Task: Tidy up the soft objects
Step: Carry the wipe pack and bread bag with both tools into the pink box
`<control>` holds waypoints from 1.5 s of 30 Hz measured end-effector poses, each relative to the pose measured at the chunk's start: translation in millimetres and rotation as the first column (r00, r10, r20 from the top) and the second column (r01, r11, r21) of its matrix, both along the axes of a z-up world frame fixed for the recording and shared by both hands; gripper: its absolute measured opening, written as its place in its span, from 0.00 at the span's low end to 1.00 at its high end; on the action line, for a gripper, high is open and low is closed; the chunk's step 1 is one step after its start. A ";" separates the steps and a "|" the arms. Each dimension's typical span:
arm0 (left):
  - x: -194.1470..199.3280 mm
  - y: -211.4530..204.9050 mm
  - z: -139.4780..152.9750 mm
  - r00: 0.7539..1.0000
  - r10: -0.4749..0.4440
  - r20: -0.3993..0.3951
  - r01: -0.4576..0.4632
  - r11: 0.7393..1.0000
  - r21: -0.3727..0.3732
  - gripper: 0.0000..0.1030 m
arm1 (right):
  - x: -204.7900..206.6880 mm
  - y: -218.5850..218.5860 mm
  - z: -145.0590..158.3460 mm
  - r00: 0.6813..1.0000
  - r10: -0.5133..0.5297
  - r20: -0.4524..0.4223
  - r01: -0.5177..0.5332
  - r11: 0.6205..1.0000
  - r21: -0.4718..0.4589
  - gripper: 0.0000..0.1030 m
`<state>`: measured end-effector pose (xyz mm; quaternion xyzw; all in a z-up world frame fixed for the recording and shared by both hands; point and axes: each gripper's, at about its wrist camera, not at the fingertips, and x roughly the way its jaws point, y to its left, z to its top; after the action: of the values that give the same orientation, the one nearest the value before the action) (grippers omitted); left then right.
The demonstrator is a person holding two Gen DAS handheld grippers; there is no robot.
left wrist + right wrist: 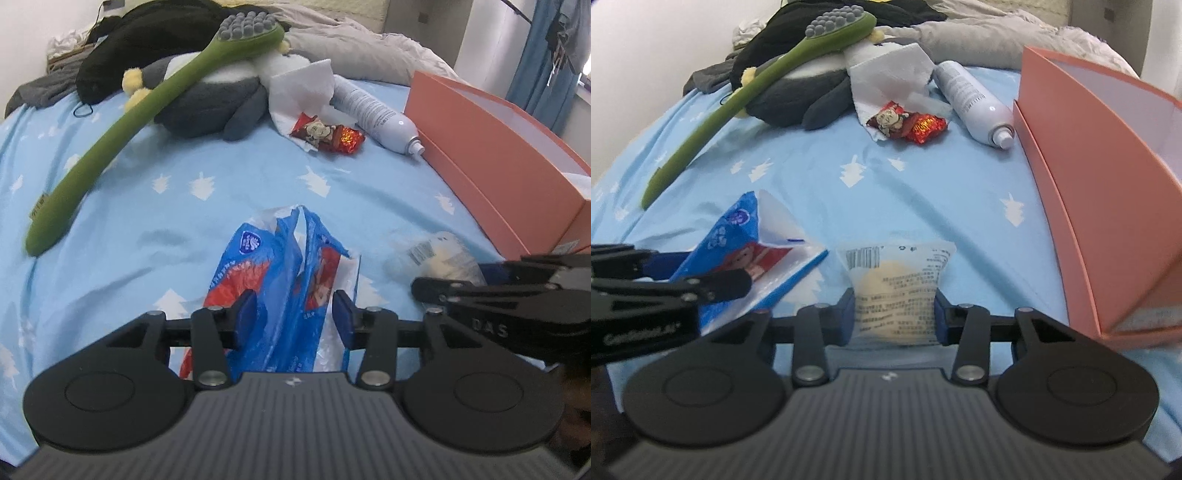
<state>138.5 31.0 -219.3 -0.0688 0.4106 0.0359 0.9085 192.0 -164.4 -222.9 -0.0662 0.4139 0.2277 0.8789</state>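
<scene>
Left gripper (293, 314): jaws parted, blue bag (266, 280) loose between them, lower centre. Right gripper (894, 314): pads against clear packet (897, 291), lower centre. Orange box (1108, 221) right; bed (886, 184) beneath.

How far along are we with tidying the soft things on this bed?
Done: nothing confirmable; the orange box is mostly hidden inside. In hand: the right gripper presses its fingers on the clear bun packet; the left gripper stands open around the blue packet. Left: plush penguin, green brush, red snack, white bottle.
</scene>
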 end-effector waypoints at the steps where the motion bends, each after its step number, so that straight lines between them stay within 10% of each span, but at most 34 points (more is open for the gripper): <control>1: 0.7 0.2 -3.1 1.000 0.007 0.001 -0.007 1.000 0.003 0.50 | -1.0 -1.8 -1.2 1.000 -0.011 -0.005 0.011 1.000 0.001 0.43; 11: 2.4 8.4 -1.5 0.997 0.074 0.032 -0.073 0.997 -0.025 0.09 | -7.9 -3.6 -1.6 0.997 -0.072 0.001 0.072 0.997 0.008 0.42; 45: 21.6 -41.6 171.6 0.944 -0.040 0.328 0.096 0.983 -0.155 0.06 | -4.8 -56.1 163.6 0.964 -0.150 0.219 0.101 0.970 0.223 0.43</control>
<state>160.1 -10.6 -47.7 -0.1361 0.2595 -0.0423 0.9552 187.2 -220.5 -59.3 0.0273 0.2844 0.2043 0.9363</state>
